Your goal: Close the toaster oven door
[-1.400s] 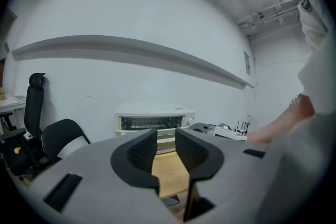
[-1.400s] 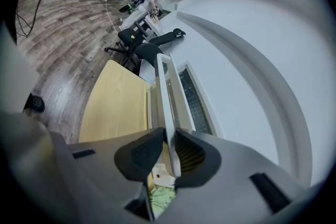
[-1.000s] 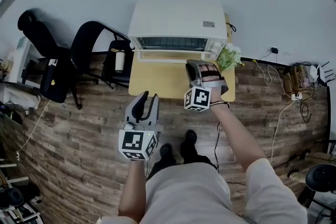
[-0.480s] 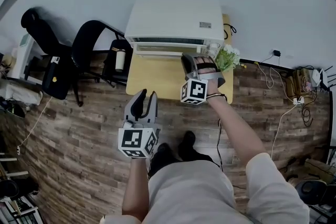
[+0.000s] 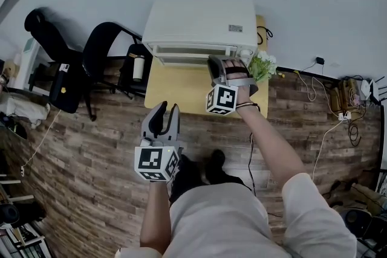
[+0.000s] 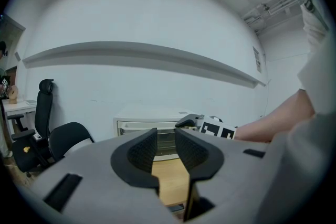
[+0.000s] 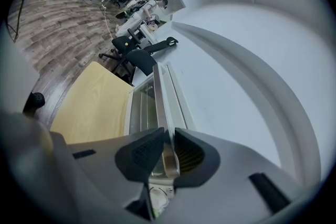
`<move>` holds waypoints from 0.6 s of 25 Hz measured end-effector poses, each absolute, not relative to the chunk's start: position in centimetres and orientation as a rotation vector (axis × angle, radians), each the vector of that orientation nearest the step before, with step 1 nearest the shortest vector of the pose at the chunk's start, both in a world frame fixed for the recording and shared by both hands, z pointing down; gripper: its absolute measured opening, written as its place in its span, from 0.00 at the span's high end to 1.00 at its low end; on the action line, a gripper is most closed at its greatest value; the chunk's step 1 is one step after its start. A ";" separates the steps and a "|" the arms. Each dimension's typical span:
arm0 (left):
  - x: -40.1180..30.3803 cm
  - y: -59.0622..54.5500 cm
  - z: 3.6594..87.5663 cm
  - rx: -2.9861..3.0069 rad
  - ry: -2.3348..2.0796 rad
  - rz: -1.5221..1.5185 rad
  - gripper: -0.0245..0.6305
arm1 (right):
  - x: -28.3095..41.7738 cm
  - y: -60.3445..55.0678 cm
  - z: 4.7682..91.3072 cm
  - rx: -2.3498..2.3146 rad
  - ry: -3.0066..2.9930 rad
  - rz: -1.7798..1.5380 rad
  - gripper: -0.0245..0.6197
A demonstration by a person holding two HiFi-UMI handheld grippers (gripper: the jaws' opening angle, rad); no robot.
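At the far left, two dark office chairs (image 5: 103,51) are standing close to the left edge of the light wooden surface (image 5: 175,90) and crowding that side. The plank floor (image 5: 91,148) in front is lying open. The left gripper (image 5: 167,109) is hovering over that floor, short of the surface's front edge, with its jaws standing apart and nothing between them. The white toaster oven (image 5: 202,18) is sitting at the back of the surface against the wall, its door (image 5: 190,56) standing nearly upright. The right gripper (image 5: 225,63) is reaching across the bare front half of the surface to the door's right end. Its jaws, which have just been closing, are clamping the metal handle (image 7: 160,93). A leafy plant (image 5: 263,66) is sitting just beside that gripper, at the oven's right corner. In the head view the hand and gripper body are covering the spot where jaws and handle meet. Whether the door is fully meeting the oven's frame is hard to make out.
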State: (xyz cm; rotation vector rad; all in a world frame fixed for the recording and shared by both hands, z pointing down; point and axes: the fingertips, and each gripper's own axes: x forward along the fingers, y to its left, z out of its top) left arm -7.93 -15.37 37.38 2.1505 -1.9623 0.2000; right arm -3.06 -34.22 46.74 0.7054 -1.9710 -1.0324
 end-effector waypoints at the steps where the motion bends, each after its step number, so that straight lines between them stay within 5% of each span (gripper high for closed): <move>1: -8.0 -15.5 37.3 2.153 -1.961 0.203 0.83 | -3.1 -34.3 46.7 0.707 -1.972 -1.032 0.87; 15: -7.9 -16.1 37.0 2.162 -1.965 0.208 0.83 | -3.1 -34.8 46.6 0.691 -2.016 -1.009 0.87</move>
